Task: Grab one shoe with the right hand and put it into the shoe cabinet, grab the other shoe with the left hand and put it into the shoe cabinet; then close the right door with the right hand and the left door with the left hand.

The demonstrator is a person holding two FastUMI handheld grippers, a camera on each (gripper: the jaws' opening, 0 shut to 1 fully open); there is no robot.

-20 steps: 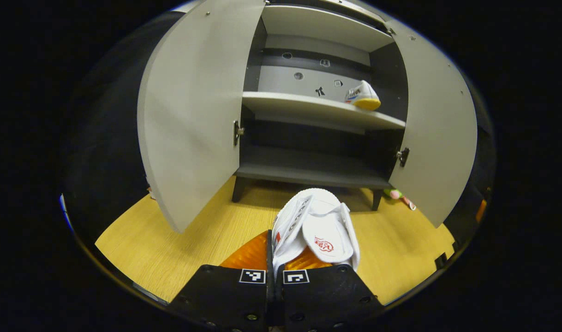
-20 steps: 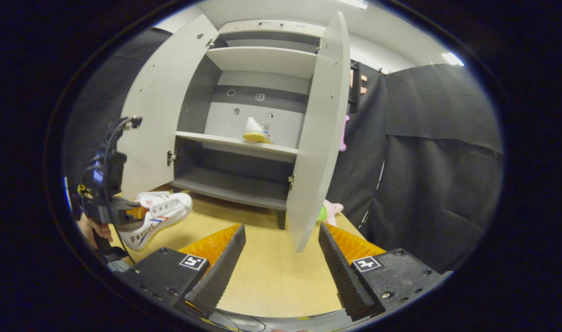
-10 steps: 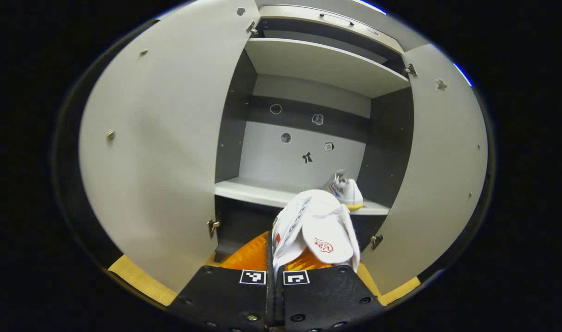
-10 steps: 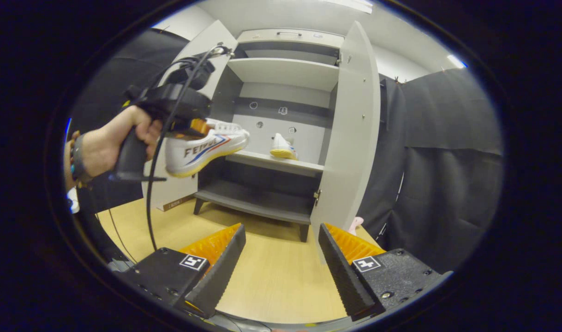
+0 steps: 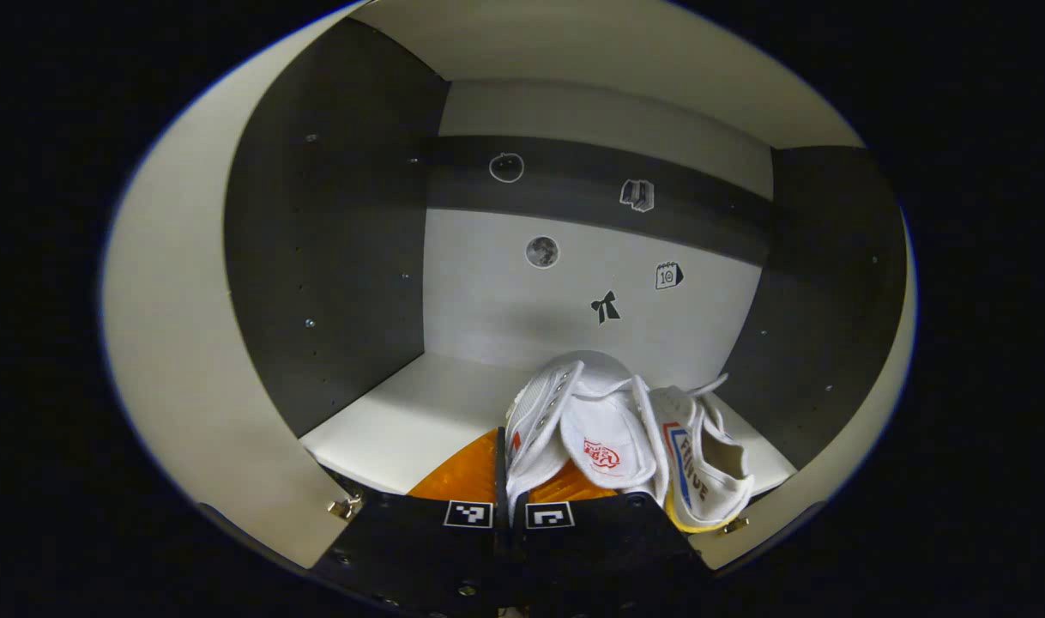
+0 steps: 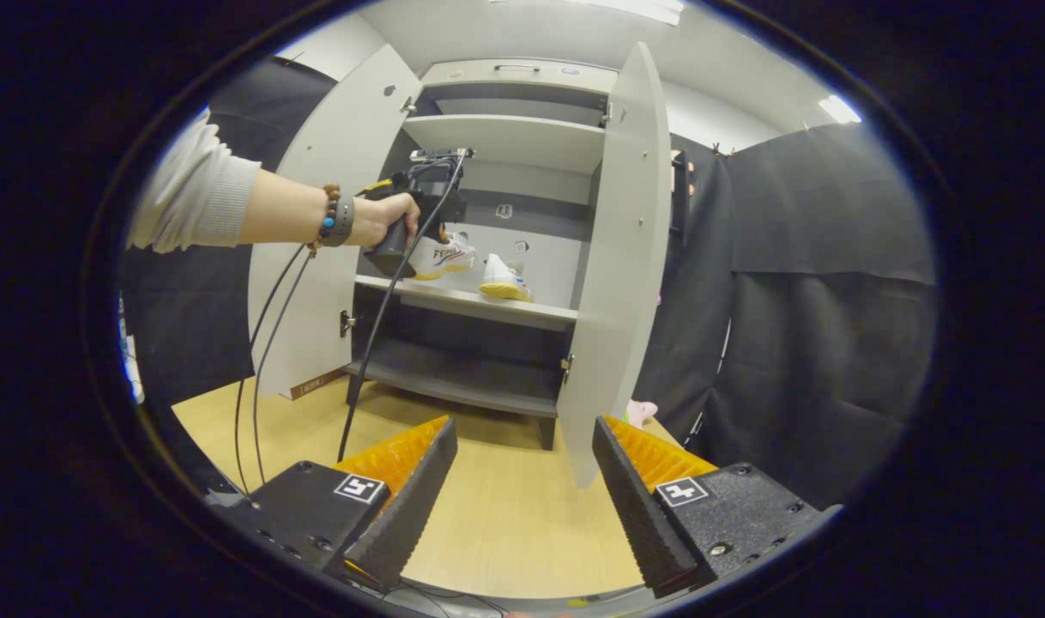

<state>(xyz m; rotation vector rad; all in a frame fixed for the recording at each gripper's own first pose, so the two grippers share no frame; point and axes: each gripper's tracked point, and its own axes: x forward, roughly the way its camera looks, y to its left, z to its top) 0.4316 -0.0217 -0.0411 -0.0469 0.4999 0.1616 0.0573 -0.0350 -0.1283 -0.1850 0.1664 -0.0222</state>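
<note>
Shoe number two [image 5: 587,429], white with a red mark on its tongue, sits clenched between the fingers of my left claw [image 5: 511,506], both fingers pressing its collar. It is inside the shoe cabinet [image 5: 317,257], above the pale middle shelf [image 5: 402,416]. Just to its right lies the first shoe [image 5: 703,468], white with a yellow sole, resting on that shelf and looking close enough to touch, though I cannot tell if it does. Behind them, small stickers [image 5: 606,306] dot the back panel.

My right claw [image 6: 524,489] is released, its fingers spread wide with nothing between them, over the wooden floor [image 6: 505,515]. Farther off, my hand [image 6: 385,219] carries the left claw into the cabinet, between the open left door [image 6: 317,257] and right door [image 6: 617,257].
</note>
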